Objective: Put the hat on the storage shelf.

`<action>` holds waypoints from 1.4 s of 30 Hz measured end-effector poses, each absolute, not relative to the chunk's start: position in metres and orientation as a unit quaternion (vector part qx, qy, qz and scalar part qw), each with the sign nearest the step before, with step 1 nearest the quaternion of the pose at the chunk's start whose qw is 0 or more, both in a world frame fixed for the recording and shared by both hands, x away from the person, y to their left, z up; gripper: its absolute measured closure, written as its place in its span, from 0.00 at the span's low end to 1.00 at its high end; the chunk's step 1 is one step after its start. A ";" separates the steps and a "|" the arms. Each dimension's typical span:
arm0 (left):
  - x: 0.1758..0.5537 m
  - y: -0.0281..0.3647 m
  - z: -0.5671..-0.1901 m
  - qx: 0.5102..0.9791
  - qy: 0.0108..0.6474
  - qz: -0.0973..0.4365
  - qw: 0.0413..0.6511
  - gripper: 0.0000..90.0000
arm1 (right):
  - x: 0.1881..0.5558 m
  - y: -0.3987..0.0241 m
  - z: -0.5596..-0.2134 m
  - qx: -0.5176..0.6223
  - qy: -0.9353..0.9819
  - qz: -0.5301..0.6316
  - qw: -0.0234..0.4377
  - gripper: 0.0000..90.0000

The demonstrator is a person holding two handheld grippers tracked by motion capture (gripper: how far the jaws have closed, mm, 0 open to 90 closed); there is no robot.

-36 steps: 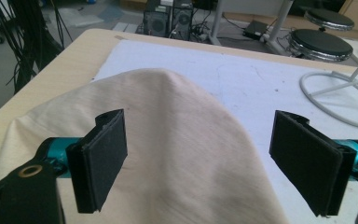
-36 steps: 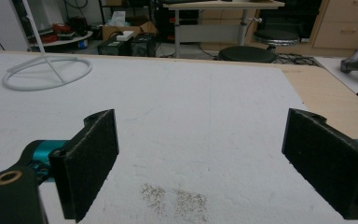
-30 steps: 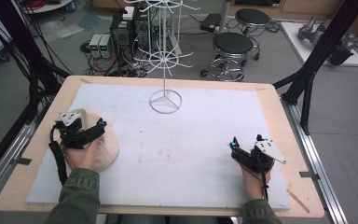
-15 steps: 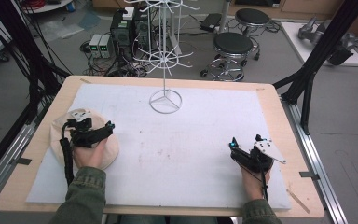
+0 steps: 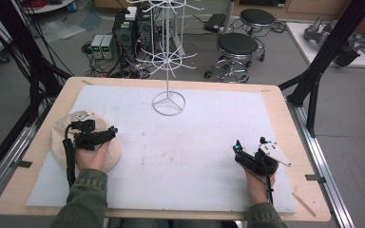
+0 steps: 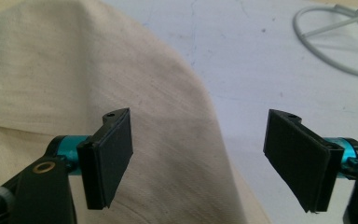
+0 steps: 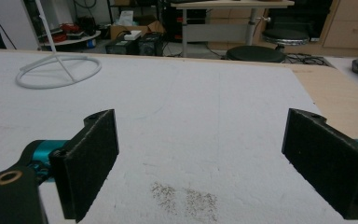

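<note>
**Cream hat at 9 o'clock, both tools wide open**

So the main thing here is a cream fabric hat [image 5: 86, 142], sitting at about 9 o'clock on the table [image 5: 285, 109], near the left edge. Up close in the left gripper view it's plain off-white woven cloth [image 6: 74, 70] with a soft fold running down it, no print that I can see. The left tool [image 5: 92, 137] hovers right over it, jaws spread wide with nothing between them; one jaw is above the cloth, the other above the bare mat.

The right tool [image 5: 252, 154] is down at 4 o'clock, well apart from the hat, also gaping wide and empty.

The table is light wood covered by a white mat [image 5: 195, 137], a bit scuffed, with a small dark speckled patch [image 7: 186, 198] in front of the right tool. At 12 o'clock stands a white wire rack [image 5: 168, 57] on a ring base. Behind it: grey floor, round black stools [image 5: 237, 45], boxes and cables.
</note>
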State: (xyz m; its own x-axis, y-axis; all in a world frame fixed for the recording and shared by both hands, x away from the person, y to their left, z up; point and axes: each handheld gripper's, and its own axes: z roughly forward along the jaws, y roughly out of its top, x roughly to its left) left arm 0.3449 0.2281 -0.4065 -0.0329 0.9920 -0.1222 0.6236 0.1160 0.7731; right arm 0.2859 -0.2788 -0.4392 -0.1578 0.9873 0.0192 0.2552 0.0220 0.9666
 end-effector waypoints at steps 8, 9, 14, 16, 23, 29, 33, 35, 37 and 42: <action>0.353 0.229 -0.416 0.617 0.675 0.246 0.321 0.39 | 0.286 -0.279 -0.439 0.516 0.601 0.468 0.392 0.11; 0.354 0.229 -0.416 0.619 0.675 0.240 0.322 0.41 | 0.286 -0.278 -0.439 0.518 0.600 0.468 0.390 0.11; 0.356 0.227 -0.420 0.638 0.673 0.216 0.305 0.53 | 0.286 -0.278 -0.439 0.516 0.602 0.467 0.391 0.11; 0.357 0.225 -0.421 0.646 0.671 0.215 0.295 0.53 | 0.286 -0.278 -0.439 0.516 0.602 0.467 0.391 0.11; 0.360 0.214 -0.424 0.664 0.660 0.234 0.261 0.49 | 0.286 -0.276 -0.439 0.512 0.604 0.467 0.394 0.11; 0.360 0.213 -0.424 0.657 0.665 0.229 0.270 0.58 | 0.286 -0.275 -0.439 0.514 0.605 0.467 0.390 0.11; 0.360 0.222 -0.419 0.640 0.671 0.204 0.312 0.77 | 0.286 -0.275 -0.439 0.513 0.606 0.467 0.389 0.11; 0.359 0.225 -0.418 0.635 0.667 0.192 0.338 0.80 | 0.286 -0.274 -0.439 0.514 0.605 0.468 0.389 0.11; 0.357 0.225 -0.415 0.640 0.653 0.188 0.358 0.85 | 0.286 -0.275 -0.439 0.512 0.606 0.467 0.390 0.11; 0.350 0.218 -0.410 0.650 0.623 0.194 0.389 0.91 | 0.286 -0.275 -0.439 0.512 0.606 0.467 0.391 0.11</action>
State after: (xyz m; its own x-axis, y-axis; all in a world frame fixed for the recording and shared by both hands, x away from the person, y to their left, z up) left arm 0.3497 0.2184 -0.4098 0.1482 0.9612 -0.2325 0.6604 0.0788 0.7468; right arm 0.2864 -0.2754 -0.4390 -0.1701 0.9854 0.0045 0.2550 0.0396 0.9661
